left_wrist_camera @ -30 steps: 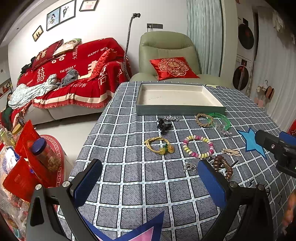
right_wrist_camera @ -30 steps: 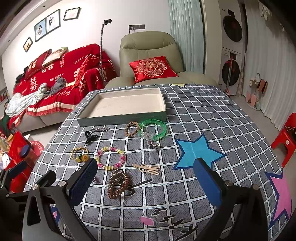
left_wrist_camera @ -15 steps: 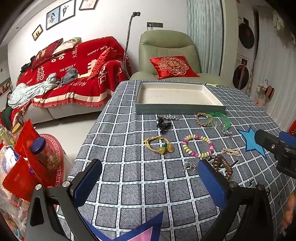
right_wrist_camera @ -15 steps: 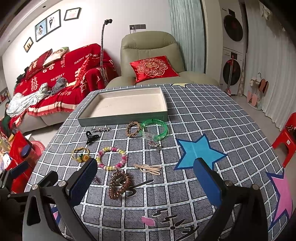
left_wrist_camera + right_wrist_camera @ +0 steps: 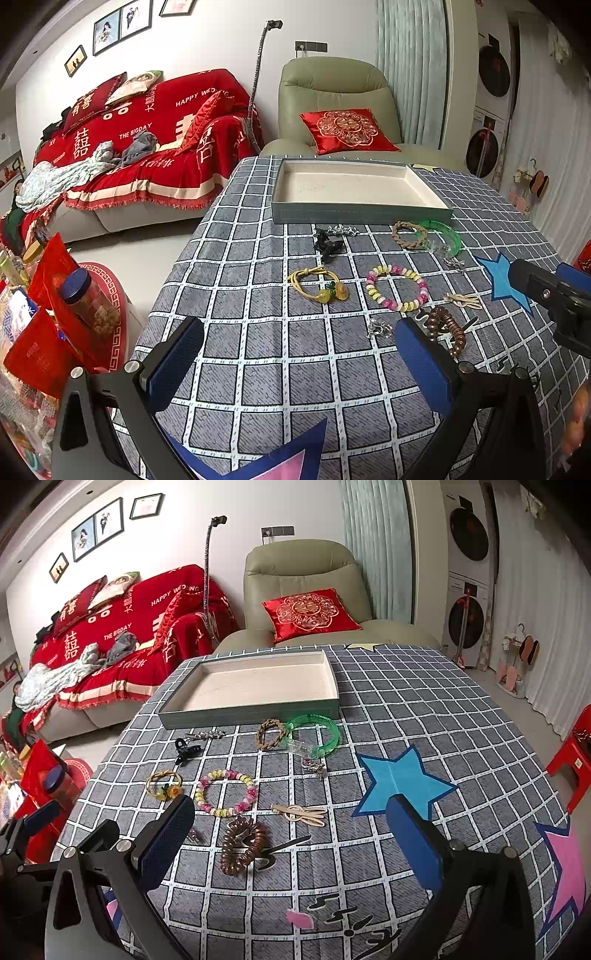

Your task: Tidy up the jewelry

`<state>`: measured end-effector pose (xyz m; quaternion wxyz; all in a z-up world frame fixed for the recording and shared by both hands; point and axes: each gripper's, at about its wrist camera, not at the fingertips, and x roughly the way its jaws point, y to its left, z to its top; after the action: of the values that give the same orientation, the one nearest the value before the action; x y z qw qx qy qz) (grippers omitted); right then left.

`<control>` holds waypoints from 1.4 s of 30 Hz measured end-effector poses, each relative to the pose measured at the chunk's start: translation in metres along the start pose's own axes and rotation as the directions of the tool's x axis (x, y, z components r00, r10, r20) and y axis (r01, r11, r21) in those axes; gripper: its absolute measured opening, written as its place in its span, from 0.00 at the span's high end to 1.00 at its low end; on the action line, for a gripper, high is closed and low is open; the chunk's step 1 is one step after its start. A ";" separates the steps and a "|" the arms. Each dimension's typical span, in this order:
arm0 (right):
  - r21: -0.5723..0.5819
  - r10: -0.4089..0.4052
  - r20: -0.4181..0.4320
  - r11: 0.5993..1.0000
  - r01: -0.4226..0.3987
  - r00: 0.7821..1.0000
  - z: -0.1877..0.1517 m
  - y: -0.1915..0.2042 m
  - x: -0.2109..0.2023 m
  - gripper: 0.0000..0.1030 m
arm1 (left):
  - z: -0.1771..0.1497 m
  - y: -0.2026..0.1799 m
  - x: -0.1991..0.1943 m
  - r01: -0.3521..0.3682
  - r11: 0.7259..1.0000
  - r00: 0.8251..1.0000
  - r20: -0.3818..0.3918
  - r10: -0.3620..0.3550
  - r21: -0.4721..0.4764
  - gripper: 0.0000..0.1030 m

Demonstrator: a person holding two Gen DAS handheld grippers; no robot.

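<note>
An empty grey tray (image 5: 362,213) (image 5: 251,716) with a cream lining stands at the far side of the checked tablecloth. In front of it lie a green bangle (image 5: 314,734), a braided brown ring (image 5: 270,733), a pastel bead bracelet (image 5: 397,287) (image 5: 226,792), a yellow cord bracelet (image 5: 319,286), a brown coil hair tie (image 5: 242,843), a black claw clip (image 5: 328,244) and a gold bunny clip (image 5: 301,813). My left gripper (image 5: 300,363) is open above the near cloth. My right gripper (image 5: 290,843) is open, with the coil tie lying between its fingers' span below.
The table's left edge (image 5: 173,266) drops to the floor beside red gift bags and a jar (image 5: 86,306). A green armchair (image 5: 306,590) and a red-covered sofa (image 5: 147,147) stand behind the table. A red stool (image 5: 576,753) is at the right.
Both views have shifted only slightly; the right gripper has crept a little forward and the jewelry has not moved.
</note>
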<state>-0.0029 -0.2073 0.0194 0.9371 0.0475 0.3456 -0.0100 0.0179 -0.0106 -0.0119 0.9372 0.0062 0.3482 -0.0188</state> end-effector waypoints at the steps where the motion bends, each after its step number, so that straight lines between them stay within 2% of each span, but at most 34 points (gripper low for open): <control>1: 0.001 0.001 -0.001 1.000 -0.001 1.000 0.000 0.000 0.000 0.00 | 0.000 0.000 0.000 0.000 1.000 1.000 -0.001 0.000 -0.002 0.00; 42: 0.005 0.009 -0.008 1.000 -0.009 1.000 0.000 0.000 0.002 0.00 | 0.000 0.001 0.002 -0.002 1.000 1.000 -0.010 0.002 -0.007 0.00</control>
<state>-0.0016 -0.2075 0.0177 0.9357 0.0515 0.3490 -0.0064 0.0189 -0.0097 -0.0133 0.9355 0.0034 0.3529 -0.0164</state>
